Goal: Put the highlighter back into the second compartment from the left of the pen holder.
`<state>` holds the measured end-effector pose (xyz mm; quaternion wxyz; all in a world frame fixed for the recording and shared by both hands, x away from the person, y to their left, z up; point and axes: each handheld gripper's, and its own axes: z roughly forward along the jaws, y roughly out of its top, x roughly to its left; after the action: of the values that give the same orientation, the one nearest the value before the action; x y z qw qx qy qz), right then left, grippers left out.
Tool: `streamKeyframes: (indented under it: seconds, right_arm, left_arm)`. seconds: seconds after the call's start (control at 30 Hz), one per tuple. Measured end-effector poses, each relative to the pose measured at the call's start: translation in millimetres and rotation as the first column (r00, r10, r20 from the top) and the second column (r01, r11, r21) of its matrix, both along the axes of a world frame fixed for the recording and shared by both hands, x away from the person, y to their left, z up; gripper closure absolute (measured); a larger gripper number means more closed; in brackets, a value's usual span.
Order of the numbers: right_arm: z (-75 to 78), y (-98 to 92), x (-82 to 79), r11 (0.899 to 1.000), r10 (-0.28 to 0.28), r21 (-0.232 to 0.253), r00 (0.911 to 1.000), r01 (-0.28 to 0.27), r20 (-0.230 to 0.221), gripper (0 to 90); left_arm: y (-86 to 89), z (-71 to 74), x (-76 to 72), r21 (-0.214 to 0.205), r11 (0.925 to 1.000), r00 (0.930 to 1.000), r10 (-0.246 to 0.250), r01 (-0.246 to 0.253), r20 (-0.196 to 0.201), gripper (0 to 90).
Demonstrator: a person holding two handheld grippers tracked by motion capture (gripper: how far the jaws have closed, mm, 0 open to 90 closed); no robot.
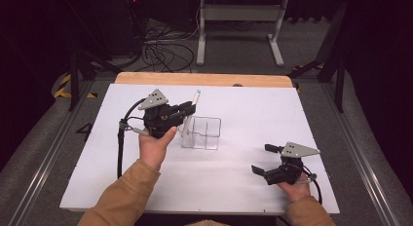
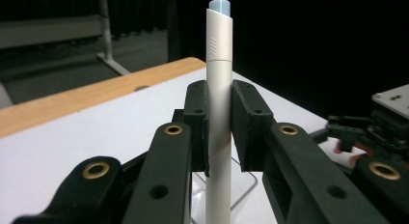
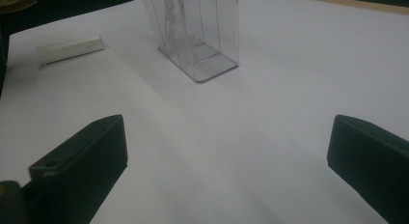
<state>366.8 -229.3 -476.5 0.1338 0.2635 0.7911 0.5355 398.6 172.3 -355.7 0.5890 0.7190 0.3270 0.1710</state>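
The left tongs (image 1: 187,109) are clamped on a white pen (image 2: 218,113), upright over the clear box (image 1: 200,133) mid-bench. It probably goes inside next. The right tongs (image 1: 269,160) wait wide apart, near right.

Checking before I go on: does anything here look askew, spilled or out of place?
Nothing spilled or damaged. The left gripper grips a white pen above the upright clear organizer. One stray: a small white piece lies loose on the table.

Dim room, bright white table (image 1: 243,177); soft shadows; gripper views slightly blurred, grainy
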Motion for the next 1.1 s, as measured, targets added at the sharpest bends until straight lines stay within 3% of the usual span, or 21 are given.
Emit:
streamKeyframes:
  seconds: [0.1, 0.53, 0.73, 1.1]
  right_arm:
    - [0.0, 0.0, 0.0, 1.000, 0.001, 0.000, 1.0000, -0.001, 0.000, 0.7]
    - [0.1, 0.3, -0.5, 1.000, -0.003, 0.005, 0.9999, 0.003, -0.011, 0.7]
    - [0.1, 0.2, -0.4, 1.000, -0.003, 0.006, 0.9999, 0.003, -0.013, 0.7]
    - [0.0, 0.1, -0.3, 1.000, -0.001, 0.007, 0.9999, 0.001, -0.014, 0.7]
  left_arm:
    - [-3.3, -1.3, 0.8, 0.011, 0.9999, 0.9996, 0.009, -0.009, 0.027, 77.5]
    - [-3.8, -6.4, 13.9, -0.068, 0.9977, 1.0000, -0.001, 0.001, 0.000, 77.5]
    - [-8.1, -9.3, 17.2, -0.066, 0.9978, 0.9998, 0.001, 0.001, 0.021, 77.5]
    - [-16.4, -16.9, 25.3, -0.068, 0.9977, 0.9998, -0.002, 0.003, 0.021, 77.4]
